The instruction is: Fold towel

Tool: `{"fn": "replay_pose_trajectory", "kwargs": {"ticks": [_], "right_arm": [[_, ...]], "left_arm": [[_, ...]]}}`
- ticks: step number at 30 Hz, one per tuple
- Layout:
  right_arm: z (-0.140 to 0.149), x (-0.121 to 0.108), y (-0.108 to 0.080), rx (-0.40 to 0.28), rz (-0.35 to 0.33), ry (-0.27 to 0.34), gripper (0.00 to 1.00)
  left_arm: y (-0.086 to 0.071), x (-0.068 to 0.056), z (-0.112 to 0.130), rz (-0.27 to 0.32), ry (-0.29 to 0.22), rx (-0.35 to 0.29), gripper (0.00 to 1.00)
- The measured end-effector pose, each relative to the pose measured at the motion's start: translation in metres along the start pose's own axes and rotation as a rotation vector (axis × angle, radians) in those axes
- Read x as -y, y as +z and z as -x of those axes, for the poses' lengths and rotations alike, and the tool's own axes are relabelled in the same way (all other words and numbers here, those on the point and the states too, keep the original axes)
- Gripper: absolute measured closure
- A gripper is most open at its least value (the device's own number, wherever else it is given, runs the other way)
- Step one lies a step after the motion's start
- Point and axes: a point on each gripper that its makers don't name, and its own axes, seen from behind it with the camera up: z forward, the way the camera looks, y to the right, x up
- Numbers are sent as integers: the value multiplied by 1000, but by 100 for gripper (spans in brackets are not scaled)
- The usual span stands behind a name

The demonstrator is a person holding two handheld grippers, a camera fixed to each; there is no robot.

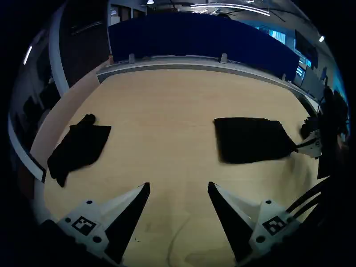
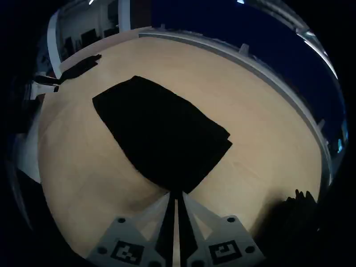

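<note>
**foldnoob:** Big picture first: there's a wide pale wooden table (image 1: pixel 178 102), and the black towel (image 1: pixel 251 139) is lying flat on it in a fairly tidy rectangle. In the left gripper view it sits right of centre. In the right gripper view it's straight ahead of the fingers. A second dark cloth (image 1: pixel 78 149) is bunched up well apart from it on the far left. How would you handle this fold?

**clothwrangler:** The right gripper (image 2: pixel 176 196) has its fingers squeezed together on the towel's near edge, and from the left gripper view that looks like a corner. The left gripper (image 1: pixel 179 189) is spread wide over bare table and holding nothing. My guess is the fold is about to start with only one corner pinned.

I'd get the left one onto the neighbouring corner of that same edge before lifting. Pulling from one corner will probably drag the towel diagonally and wreck the rectangle. I can't tell how many layers are in the pinch, so bite deep enough to catch them all. Then lift low, carry both corners over level, line them up with the opposite edge, and only let go once it's lying flat. That tabletop looks slick, so go slowly or the whole towel may slide.
</note>
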Motion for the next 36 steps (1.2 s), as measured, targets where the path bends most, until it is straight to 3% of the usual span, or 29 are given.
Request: {"fn": "replay_pose_trajectory", "kwargs": {"ticks": [6,18,24,36], "right_arm": [[-21,-1,-12,-21,10,-46,96],[-97,5,-37,-80,26,-225,96],[-127,16,-34,-94,4,-294,96],[-155,42,-14,-98,-39,-371,96]], "left_arm": [[-3,4,-3,-7,-7,-9,3],[-17,12,-8,-11,-65,-45,3],[-22,12,-5,-11,-96,-50,3],[-37,21,-4,-20,-133,-67,4]]}}
